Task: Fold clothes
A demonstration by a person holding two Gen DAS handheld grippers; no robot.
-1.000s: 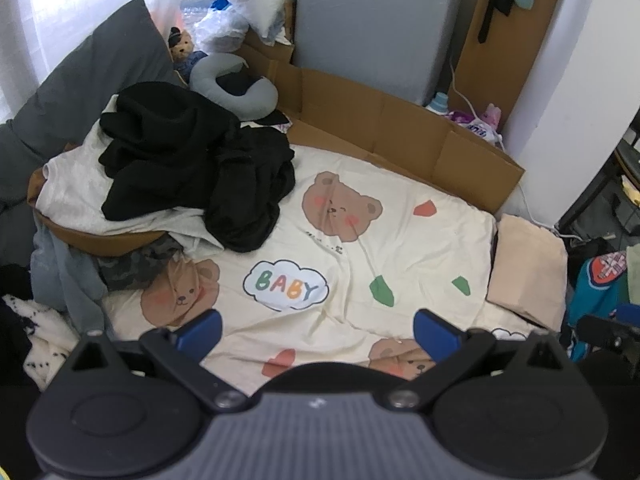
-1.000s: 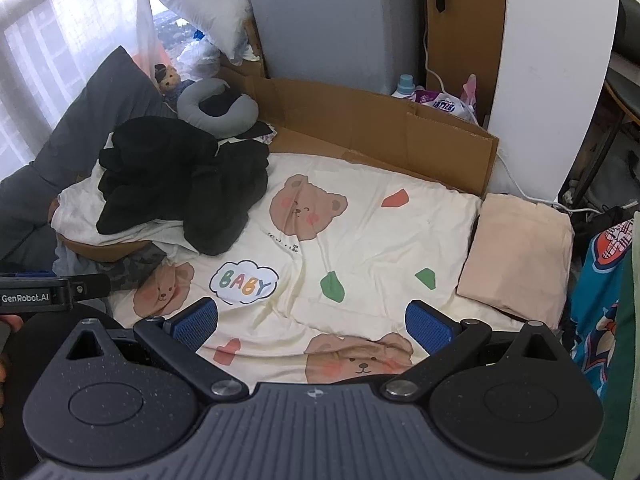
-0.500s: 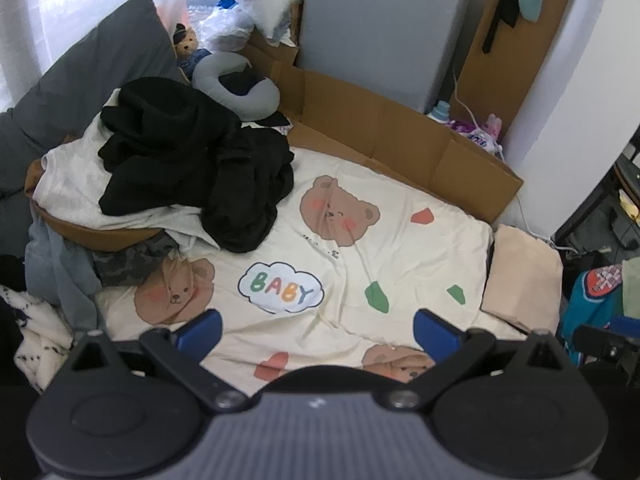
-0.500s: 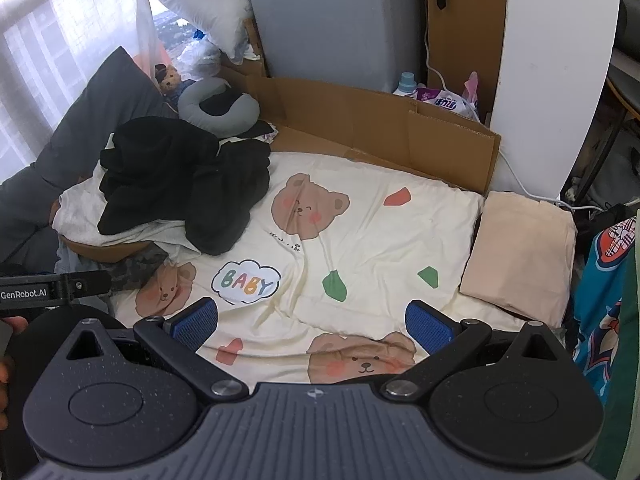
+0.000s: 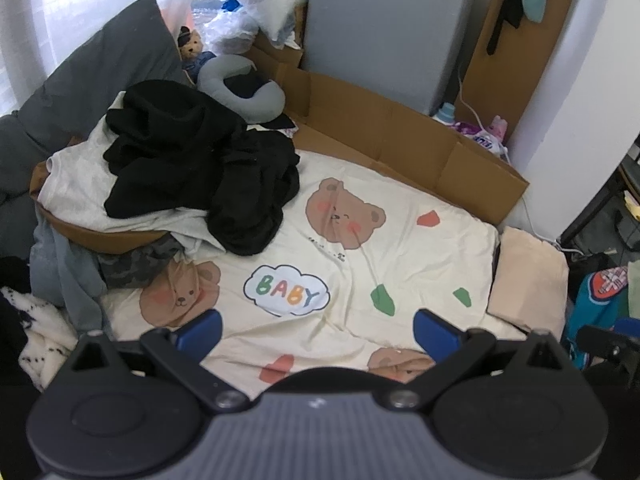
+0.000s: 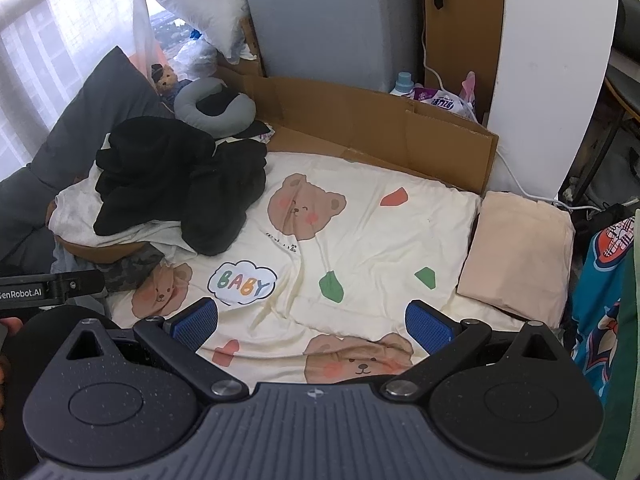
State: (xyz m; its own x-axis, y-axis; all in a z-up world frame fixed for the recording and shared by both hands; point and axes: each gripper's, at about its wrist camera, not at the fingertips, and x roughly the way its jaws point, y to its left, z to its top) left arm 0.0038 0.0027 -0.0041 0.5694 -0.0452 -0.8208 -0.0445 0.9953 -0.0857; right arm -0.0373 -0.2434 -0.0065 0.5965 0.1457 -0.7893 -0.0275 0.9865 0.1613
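Note:
A heap of unfolded clothes lies at the left of the bed: black garments (image 5: 192,168) (image 6: 176,184) on top of a white one (image 5: 76,188) (image 6: 76,212), with brown, camouflage and grey-blue pieces under them. A folded beige garment (image 5: 528,280) (image 6: 520,256) lies at the bed's right edge. My left gripper (image 5: 318,334) is open and empty, above the near part of the bear-print sheet (image 5: 360,264). My right gripper (image 6: 312,320) is open and empty too, above the sheet (image 6: 360,248). The left gripper's body shows at the left edge of the right wrist view (image 6: 44,286).
Flattened cardboard (image 5: 384,136) (image 6: 360,120) stands along the far side of the bed. A grey pillow (image 5: 100,88), a grey neck pillow (image 5: 244,96) and a small teddy bear (image 5: 192,44) lie at the back left. A grey appliance (image 6: 328,20) and white wall (image 6: 552,60) stand behind.
Both grippers have drifted slightly; the view has shifted a little over the bed. Both stay open and empty. The clothes have not moved.

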